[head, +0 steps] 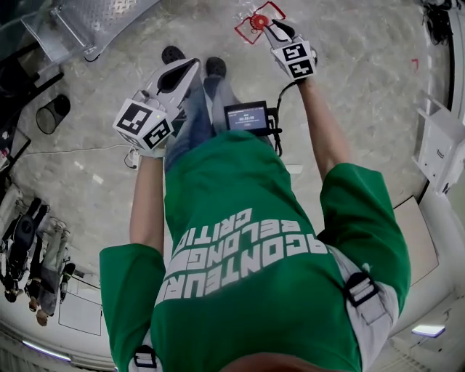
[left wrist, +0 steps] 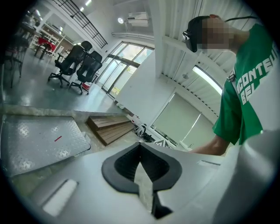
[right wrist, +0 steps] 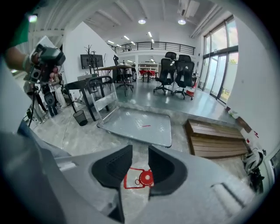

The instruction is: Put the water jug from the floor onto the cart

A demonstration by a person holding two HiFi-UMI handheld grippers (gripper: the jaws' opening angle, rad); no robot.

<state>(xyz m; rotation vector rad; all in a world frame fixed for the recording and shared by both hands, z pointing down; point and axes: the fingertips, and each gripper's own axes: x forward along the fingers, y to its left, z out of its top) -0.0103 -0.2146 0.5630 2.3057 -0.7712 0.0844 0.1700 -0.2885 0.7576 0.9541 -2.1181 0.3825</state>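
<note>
Hovering right hand-held gripper (right wrist: 139,161) slightly parted above red mark (right wrist: 142,178), left hand-held gripper (left wrist: 140,148) closed

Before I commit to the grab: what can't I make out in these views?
Jug: only its red cap and outline show between the open right tongs; body indiscernible, right gripper view.
Cart: cut off by head view's top edge.
Small screen: text too small, head view.
</note>
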